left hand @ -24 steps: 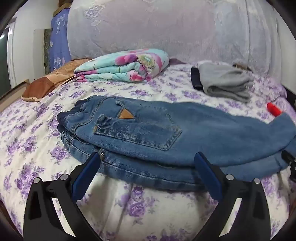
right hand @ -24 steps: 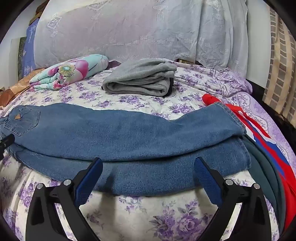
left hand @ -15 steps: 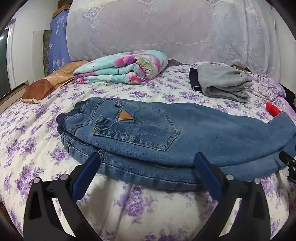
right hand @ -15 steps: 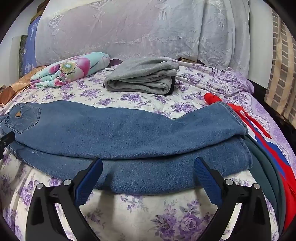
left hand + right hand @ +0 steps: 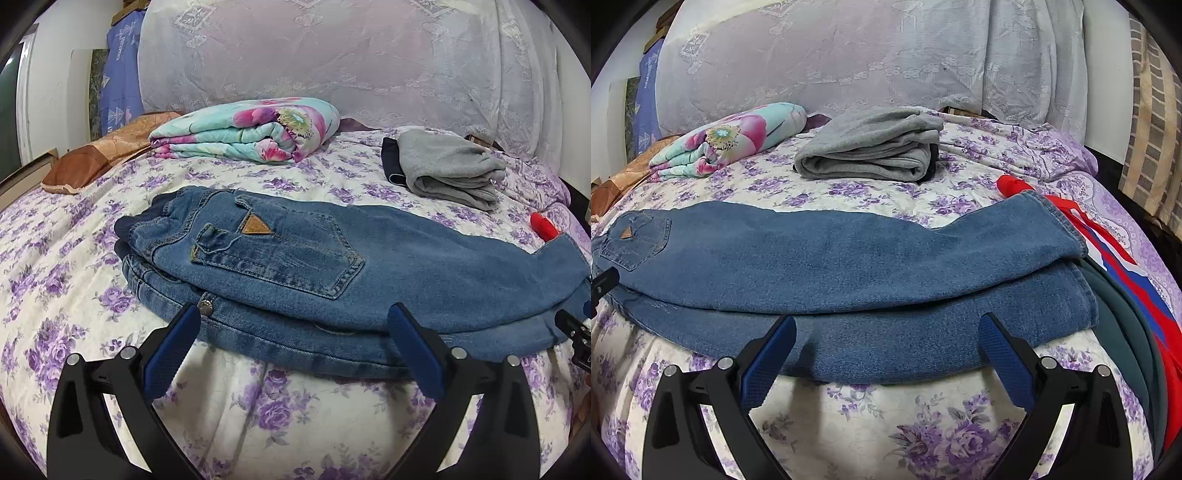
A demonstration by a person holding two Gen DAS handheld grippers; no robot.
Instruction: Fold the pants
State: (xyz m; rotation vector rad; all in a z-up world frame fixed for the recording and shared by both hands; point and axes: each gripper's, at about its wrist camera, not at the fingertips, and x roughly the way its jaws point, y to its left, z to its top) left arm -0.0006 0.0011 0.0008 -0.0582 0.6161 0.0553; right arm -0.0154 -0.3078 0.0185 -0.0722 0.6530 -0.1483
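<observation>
Blue jeans (image 5: pixel 332 273) lie flat across the flowered bed, folded lengthwise with one leg on the other. The waistband and back pocket are at the left, and the leg hems (image 5: pixel 1063 236) at the right. My left gripper (image 5: pixel 293 325) is open and empty, just short of the jeans' near edge by the waist. My right gripper (image 5: pixel 886 332) is open and empty, just short of the near edge of the lower legs (image 5: pixel 849 288). Neither gripper touches the denim.
A folded floral quilt (image 5: pixel 251 134) and folded grey clothes (image 5: pixel 450 170) lie behind the jeans. Red, blue and dark green garments (image 5: pixel 1137 302) lie under and beside the hems at the right. A brown cushion (image 5: pixel 96 158) sits far left. A draped headboard (image 5: pixel 849 62) stands behind.
Both grippers have backed off and risen slightly, so the jeans sit a little lower and farther in each view. The jeans have not moved. Both stay open.
</observation>
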